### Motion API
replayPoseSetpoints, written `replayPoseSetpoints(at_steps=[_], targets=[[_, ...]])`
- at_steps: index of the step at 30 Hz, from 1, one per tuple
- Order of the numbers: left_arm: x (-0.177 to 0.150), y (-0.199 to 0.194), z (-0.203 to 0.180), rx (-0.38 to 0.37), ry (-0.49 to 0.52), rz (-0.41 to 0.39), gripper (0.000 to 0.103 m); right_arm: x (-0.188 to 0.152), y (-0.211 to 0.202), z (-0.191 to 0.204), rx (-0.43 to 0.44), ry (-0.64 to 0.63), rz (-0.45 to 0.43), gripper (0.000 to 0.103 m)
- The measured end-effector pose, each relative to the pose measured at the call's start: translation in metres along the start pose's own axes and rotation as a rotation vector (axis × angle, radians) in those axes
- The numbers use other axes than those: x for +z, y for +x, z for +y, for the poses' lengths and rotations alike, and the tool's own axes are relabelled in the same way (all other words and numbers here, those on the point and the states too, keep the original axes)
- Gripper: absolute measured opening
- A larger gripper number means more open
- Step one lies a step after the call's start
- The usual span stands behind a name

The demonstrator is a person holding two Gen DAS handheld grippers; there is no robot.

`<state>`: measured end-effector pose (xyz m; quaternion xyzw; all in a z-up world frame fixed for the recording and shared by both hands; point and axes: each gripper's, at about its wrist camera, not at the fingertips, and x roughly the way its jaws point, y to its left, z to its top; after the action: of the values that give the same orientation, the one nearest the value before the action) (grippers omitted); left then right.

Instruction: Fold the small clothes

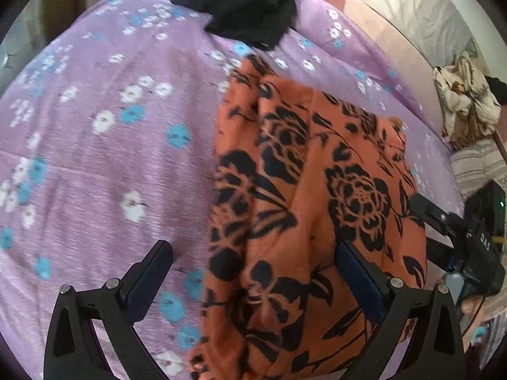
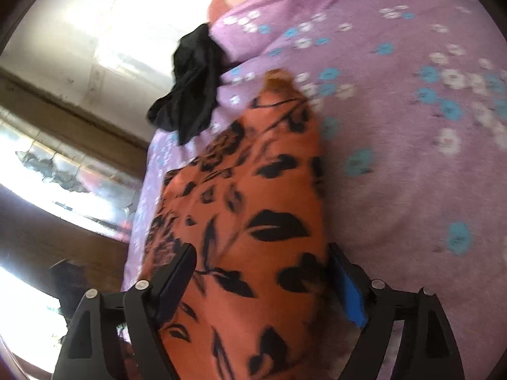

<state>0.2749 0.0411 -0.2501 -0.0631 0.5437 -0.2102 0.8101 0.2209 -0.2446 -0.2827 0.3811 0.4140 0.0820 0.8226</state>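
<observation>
Two grippers over our lilac floral bedsheet (image 1: pixel 95 164), left gripper (image 1: pixel 253 281) spread wide, empty, right gripper (image 2: pixel 259 285) wide astride the orange floral garment (image 2: pixel 247 209), pads apparently not pressing, black garment (image 1: pixel 250 9) beyond.

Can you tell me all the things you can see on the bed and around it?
orange garment: one, orange with black flowers, lying folded on the bedsheet.
black garment: one, black, crumpled at the far edge of the bed.
bedsheet: one, purple with white and blue flowers, covering the bed.
cream cloth: one bundle, cream and brown, beside the bed on the right of the left wrist view.
left gripper: one, black, jaws wide open over the orange garment's edge.
right gripper: one, black with blue pads, jaws apart with the orange garment between them.
</observation>
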Motion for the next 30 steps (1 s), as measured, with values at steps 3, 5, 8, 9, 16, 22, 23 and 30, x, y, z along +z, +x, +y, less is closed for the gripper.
replayPoseSetpoints(at_steps=[3, 5, 8, 9, 16, 22, 23, 30], targets=[[-0.001, 0.0, -0.007, -0.093, 0.009, 0.006, 0.097, -0.001, 0.006, 0.005, -0.027, -0.049, -0.008, 0.063], [-0.003, -0.001, -0.013, -0.096, 0.005, -0.006, 0.086, -0.001, 0.007, 0.007, -0.042, -0.074, -0.007, 0.05], [-0.005, -0.006, -0.022, -0.041, 0.021, -0.045, 0.059, -0.003, -0.003, 0.018, -0.048, -0.113, -0.037, 0.039], [-0.005, -0.012, -0.023, -0.043, 0.009, -0.068, 0.05, -0.004, -0.008, 0.024, -0.052, -0.135, -0.054, 0.038], [-0.023, -0.055, -0.068, -0.126, 0.1, -0.152, 0.025, -0.013, -0.072, 0.054, 0.008, -0.228, -0.148, 0.036], [-0.085, -0.094, -0.115, -0.184, 0.137, -0.165, 0.025, -0.043, -0.149, 0.038, 0.025, -0.236, -0.146, 0.035], [-0.096, -0.092, -0.121, -0.178, 0.152, -0.167, 0.025, -0.049, -0.159, 0.031, 0.025, -0.237, -0.146, 0.035], [-0.15, -0.051, -0.146, 0.069, 0.215, -0.077, 0.053, -0.077, -0.143, -0.062, -0.234, -0.057, 0.0, 0.056]])
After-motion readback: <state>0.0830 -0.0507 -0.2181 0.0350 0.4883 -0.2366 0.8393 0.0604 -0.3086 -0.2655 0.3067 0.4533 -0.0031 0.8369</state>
